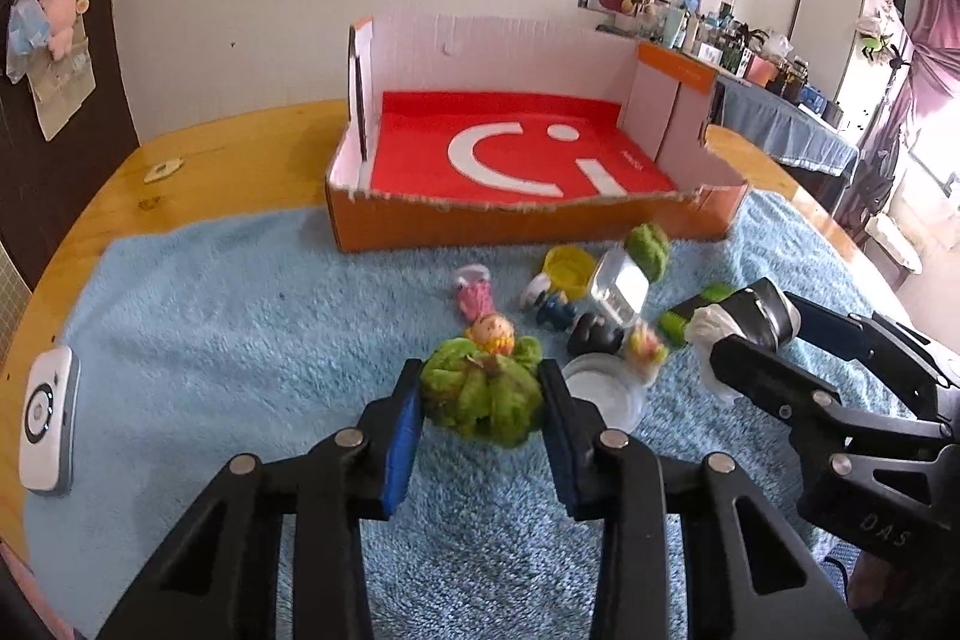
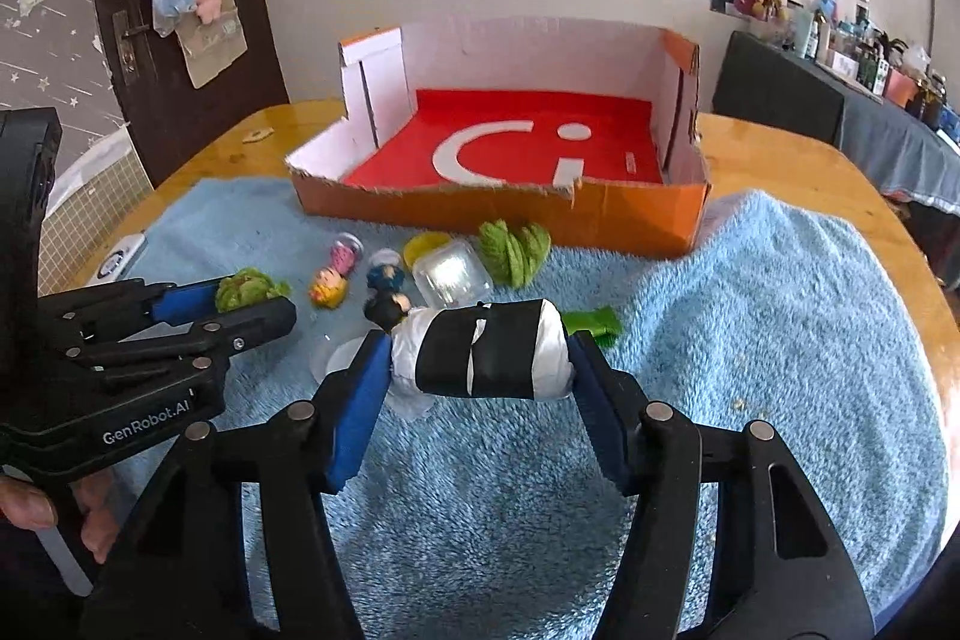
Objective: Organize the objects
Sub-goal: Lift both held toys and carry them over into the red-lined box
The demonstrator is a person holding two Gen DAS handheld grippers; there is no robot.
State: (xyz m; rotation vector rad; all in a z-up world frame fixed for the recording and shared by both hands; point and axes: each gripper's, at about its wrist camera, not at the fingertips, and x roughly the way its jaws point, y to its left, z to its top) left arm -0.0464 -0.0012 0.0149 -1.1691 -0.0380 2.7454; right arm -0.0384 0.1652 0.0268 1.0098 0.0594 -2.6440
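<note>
My left gripper (image 1: 480,394) is shut on a fuzzy green ball (image 1: 483,391), held just above the blue towel (image 1: 240,316). My right gripper (image 2: 480,364) is shut on a white roll wrapped in black tape (image 2: 489,349); it also shows in the left wrist view (image 1: 744,319). An open orange box with a red floor (image 2: 528,148) stands behind the toys, and shows in the left wrist view (image 1: 516,148). Loose on the towel lie small dolls (image 2: 329,287), a clear plastic cube (image 2: 451,274), a yellow cap (image 2: 423,244) and a second green fuzzy ball (image 2: 516,250).
A white remote-like device (image 1: 48,418) lies at the towel's left edge. The round wooden table (image 1: 228,148) extends past the towel. A clear round lid (image 1: 603,394) lies beside the left gripper. A green piece (image 2: 594,322) lies right of the roll.
</note>
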